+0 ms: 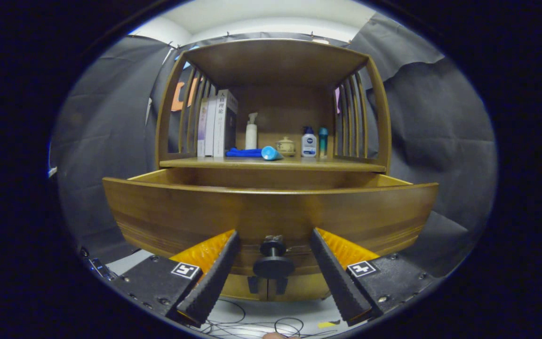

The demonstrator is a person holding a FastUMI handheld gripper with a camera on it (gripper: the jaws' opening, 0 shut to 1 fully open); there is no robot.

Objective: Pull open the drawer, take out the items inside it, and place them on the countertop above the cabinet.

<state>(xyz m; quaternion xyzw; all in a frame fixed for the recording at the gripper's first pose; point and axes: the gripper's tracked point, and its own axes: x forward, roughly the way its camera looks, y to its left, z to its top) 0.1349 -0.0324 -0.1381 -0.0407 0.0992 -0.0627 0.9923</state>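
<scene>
One drawer [271, 214] on the wooden cabinet [271, 61] stands pulled out toward the claw, its curved front panel just ahead of the fingers; the inside is hidden behind the front, contents can't be told. Dark round knob [273, 266] sits low on the drawer front, centred in the gap between the two fingers, not touched by either. Claw [272, 256] is spread wide, holding nothing, fingers [212, 278] flanking the knob with clear space on both sides. Above the drawer is the worktop [346, 165], a shelf with slatted sides and a top board. On it, going from one side to the other: a row of upright books [217, 123], a white pump bottle [251, 132] behind a folded blue cloth [243, 152], a light blue tube [271, 153] lying on its side next to the cloth, a small lidded ceramic jar [285, 146], a white bottle with a blue cap [308, 142], and a slim teal bottle [323, 141] just beside it. Black cloth hangs behind and around the cabinet. Loose cables [252, 325] lie on the floor below the fingers.
</scene>
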